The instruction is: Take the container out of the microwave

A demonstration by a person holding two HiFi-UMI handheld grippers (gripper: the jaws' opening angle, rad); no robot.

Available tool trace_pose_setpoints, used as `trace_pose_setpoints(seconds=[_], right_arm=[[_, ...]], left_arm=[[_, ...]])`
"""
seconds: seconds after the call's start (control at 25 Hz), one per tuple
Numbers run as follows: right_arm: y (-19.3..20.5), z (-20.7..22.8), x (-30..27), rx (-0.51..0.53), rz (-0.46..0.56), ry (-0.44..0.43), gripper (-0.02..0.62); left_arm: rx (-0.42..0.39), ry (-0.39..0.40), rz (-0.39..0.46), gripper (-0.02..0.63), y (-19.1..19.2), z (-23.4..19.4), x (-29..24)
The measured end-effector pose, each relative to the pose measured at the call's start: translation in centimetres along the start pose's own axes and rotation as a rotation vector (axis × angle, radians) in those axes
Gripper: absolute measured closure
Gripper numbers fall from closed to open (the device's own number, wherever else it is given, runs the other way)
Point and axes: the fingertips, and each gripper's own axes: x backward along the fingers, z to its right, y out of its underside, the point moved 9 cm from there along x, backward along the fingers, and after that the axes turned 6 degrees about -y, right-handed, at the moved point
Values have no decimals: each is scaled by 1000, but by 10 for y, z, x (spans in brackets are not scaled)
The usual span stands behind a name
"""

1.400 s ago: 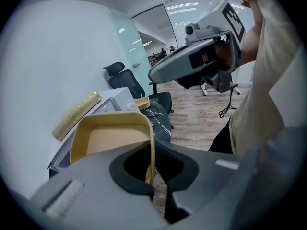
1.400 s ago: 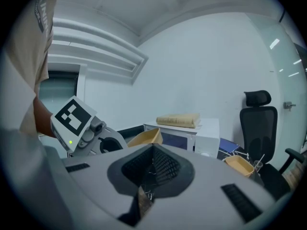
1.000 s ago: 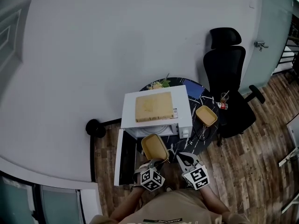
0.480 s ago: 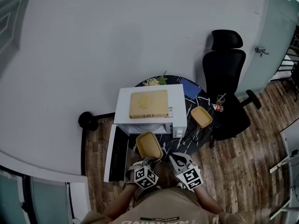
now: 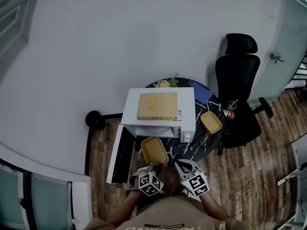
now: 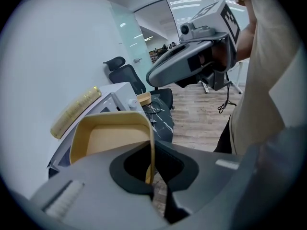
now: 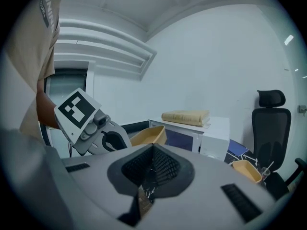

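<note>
Left gripper (image 5: 153, 166) clamps the rim of the yellow container (image 5: 154, 150) just outside the open microwave (image 5: 188, 110); right gripper (image 5: 182, 165), jaws together, holds nothing.

An office: a black swivel chair (image 5: 238, 87) with a headrest stands at 3 o'clock of a white microwave (image 5: 188, 110), which sits on a small round marbled bench (image 5: 204, 137) over a wood-plank floor (image 5: 259, 176). A frosted glass door (image 5: 278, 42) is at 2 o'clock. The left gripper view shows strip ceiling lights (image 6: 189, 3) beyond a glass partition (image 6: 129, 32).
</note>
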Motion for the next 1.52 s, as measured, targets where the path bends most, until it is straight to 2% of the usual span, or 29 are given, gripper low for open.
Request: trace_pose_setpoints(seconds=[0.44,0.72,1.16,1.52], right_arm=[[4,-1,-13,-50,9,4,588],[-5,-2,-17,-34,8,30,588],[-12,-19,-2,-21,26,45,588],[1,-35,18,-19,-14,76,588]], left_arm=[[-51,42,-23,591,6,-5,3],[-74,78,-9,591,8,-8,-1],[-104,74,11,591,-1,-3,7],[-112,61,4,591,4,17,13]])
